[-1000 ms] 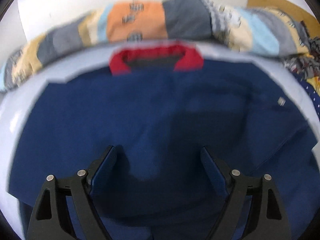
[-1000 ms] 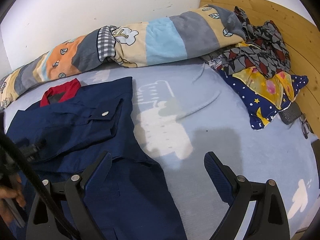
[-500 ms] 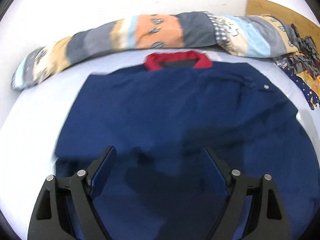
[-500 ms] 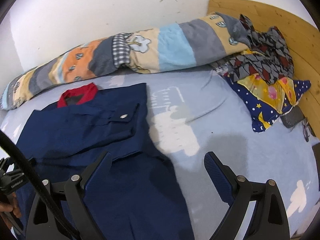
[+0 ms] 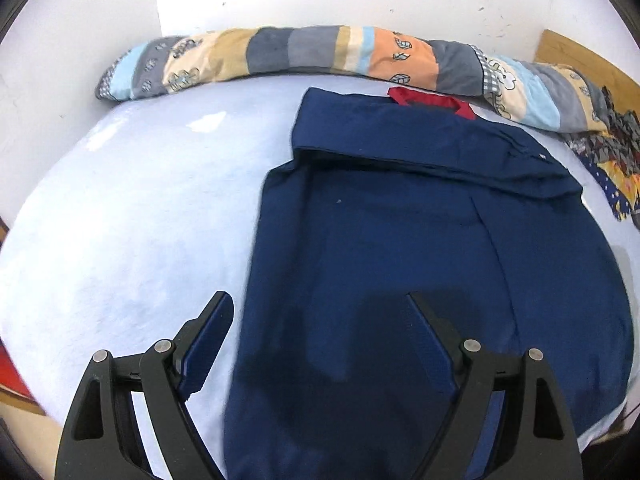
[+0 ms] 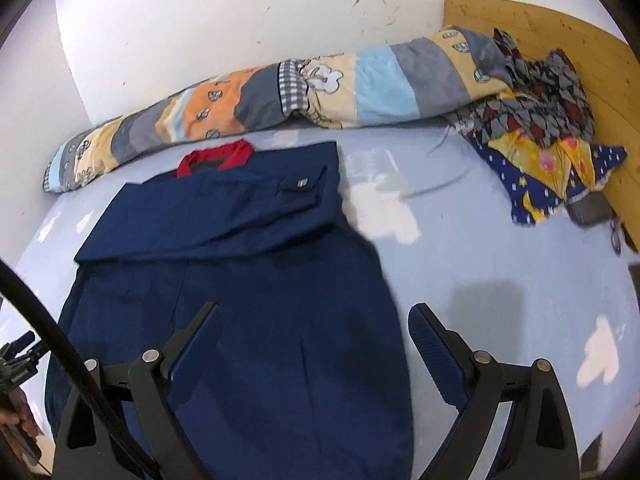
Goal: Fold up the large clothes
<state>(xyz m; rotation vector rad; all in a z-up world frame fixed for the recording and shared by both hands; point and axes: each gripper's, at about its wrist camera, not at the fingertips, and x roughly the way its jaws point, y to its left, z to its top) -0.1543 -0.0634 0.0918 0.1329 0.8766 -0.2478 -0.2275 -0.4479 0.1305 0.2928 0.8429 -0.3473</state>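
Observation:
A large navy blue jacket [image 5: 400, 240] with a red collar [image 5: 432, 101] lies flat on the pale blue bed; both sleeves are folded across its chest. It also shows in the right wrist view [image 6: 248, 272], collar [image 6: 216, 158] at the far end. My left gripper [image 5: 320, 312] is open and empty, held above the jacket's lower left edge. My right gripper [image 6: 316, 320] is open and empty, held above the jacket's lower right edge.
A rolled patchwork quilt [image 5: 320, 54] lies along the wall behind the jacket, also in the right wrist view [image 6: 280, 92]. Patterned clothes [image 6: 540, 132] are piled by the wooden headboard [image 6: 560, 36] at the right. The bed sheet [image 5: 140, 220] spreads left of the jacket.
Both grippers have drawn back toward the jacket's hem. The left one has shifted to the jacket's left edge, the right one to its right edge. Both stayed open.

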